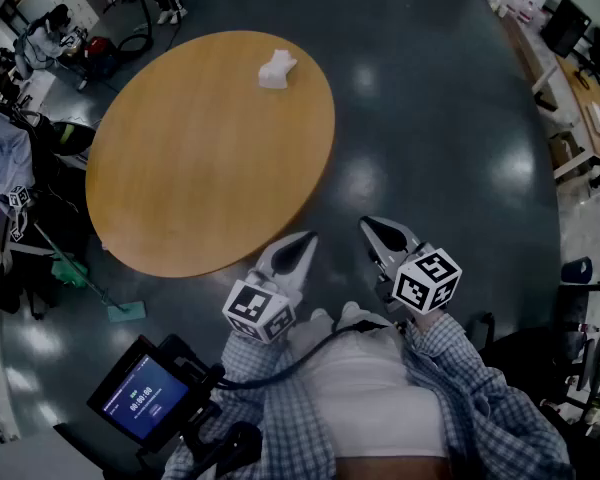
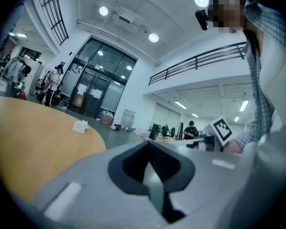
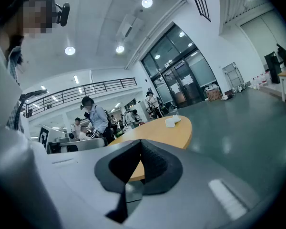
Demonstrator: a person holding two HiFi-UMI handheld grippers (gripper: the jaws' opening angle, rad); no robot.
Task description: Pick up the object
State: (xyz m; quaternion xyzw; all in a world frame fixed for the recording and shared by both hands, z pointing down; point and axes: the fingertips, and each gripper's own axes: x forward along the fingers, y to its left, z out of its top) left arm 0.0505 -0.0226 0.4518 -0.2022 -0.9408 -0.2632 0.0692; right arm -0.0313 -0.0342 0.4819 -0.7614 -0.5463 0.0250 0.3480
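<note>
Seen from the head camera, I hold both grippers low in front of my checked shirt [image 1: 500,408], over the dark, glossy floor [image 1: 440,128] and just off the near edge of the round wooden bench [image 1: 180,178].

The left gripper [image 1: 304,244] points up towards the bench rim. Its own view shows its fingers [image 2: 133,163] pressed together, the dark pads meeting along one line with nothing between them. The right gripper [image 1: 378,230] sits beside it, a little farther from the bench. Its fingers [image 3: 155,168] are likewise closed tight on nothing. A marker cube [image 1: 427,280] rides on the back of each gripper.

The white object [image 1: 277,69], small and lumpy, lies on the far side of the bench, close to the far rim and well apart from both grippers. In the left gripper view it is a pale shape out on the wood. In the right gripper view it sits near the bench's distant edge.

At lower left of the head view a handheld screen [image 1: 140,400] glows blue. Beyond the bench, the right gripper view takes in standing people [image 3: 93,118] and tall glass doors [image 3: 181,80] under a railed balcony.
</note>
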